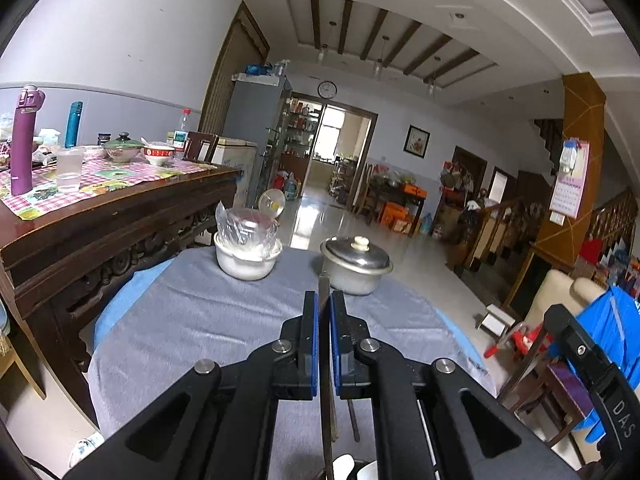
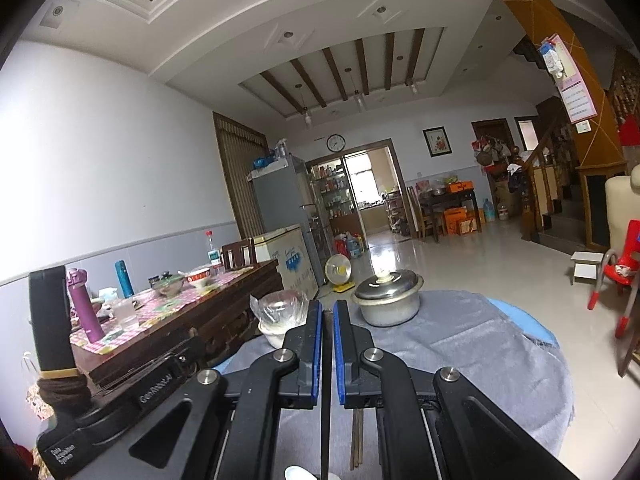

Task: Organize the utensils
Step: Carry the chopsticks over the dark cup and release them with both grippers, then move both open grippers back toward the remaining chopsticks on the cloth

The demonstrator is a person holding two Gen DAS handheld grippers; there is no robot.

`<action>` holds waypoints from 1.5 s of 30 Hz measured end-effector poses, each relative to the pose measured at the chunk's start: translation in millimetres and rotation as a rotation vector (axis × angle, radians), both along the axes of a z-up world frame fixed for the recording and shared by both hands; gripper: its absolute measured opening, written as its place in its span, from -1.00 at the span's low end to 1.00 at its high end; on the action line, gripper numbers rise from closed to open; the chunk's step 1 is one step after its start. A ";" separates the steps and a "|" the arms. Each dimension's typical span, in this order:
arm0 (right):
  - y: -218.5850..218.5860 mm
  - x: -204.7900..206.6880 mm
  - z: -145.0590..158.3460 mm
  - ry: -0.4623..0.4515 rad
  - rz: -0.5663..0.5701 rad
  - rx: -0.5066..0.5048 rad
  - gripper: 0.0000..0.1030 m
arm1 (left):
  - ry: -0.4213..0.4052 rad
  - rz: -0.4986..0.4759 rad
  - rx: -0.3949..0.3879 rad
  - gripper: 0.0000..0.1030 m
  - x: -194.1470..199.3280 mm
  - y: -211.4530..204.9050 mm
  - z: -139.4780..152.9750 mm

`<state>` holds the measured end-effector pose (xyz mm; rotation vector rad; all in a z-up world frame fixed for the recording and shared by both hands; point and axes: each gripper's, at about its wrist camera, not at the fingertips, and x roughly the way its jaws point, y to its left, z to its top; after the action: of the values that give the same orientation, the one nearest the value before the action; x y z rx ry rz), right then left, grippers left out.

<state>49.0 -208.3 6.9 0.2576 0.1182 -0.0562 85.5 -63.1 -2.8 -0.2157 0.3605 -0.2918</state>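
Observation:
My left gripper [image 1: 324, 300] is shut on a dark chopstick [image 1: 325, 284] that runs between its blue pads and sticks out past the tips. My right gripper [image 2: 327, 309] is shut on another dark chopstick [image 2: 327, 360], held the same way. Both are above a round table with a grey cloth [image 1: 192, 320], which also shows in the right wrist view [image 2: 460, 344]. More chopsticks [image 2: 357, 440] lie on the cloth under the right gripper, and a white spoon [image 2: 298, 473] shows at the bottom edge. The left gripper's body [image 2: 60, 360] shows at the left of the right wrist view.
A lidded metal pot [image 1: 356, 266] and a white bowl holding a plastic bag [image 1: 247, 248] stand at the far side of the cloth. A dark wooden table [image 1: 100, 208] with bottles and bowls stands to the left. A red child's chair [image 2: 624, 272] is at the right.

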 end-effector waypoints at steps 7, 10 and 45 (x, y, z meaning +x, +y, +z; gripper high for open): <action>-4.2 -0.1 -8.8 0.034 0.005 0.023 -0.87 | 0.034 0.002 0.039 -0.89 -0.9 -4.9 -7.9; -3.4 0.1 -10.3 0.042 0.008 0.023 -0.87 | 0.045 0.001 0.056 -0.89 -2.1 -7.9 -10.2; -11.5 0.7 -16.7 0.097 0.045 0.119 -0.83 | 0.103 -0.018 0.082 -0.03 -4.0 -6.6 -12.8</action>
<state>49.7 -219.8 -9.8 0.3709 0.2238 -0.0165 81.6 -69.7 -15.6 -0.1468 0.4754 -0.2839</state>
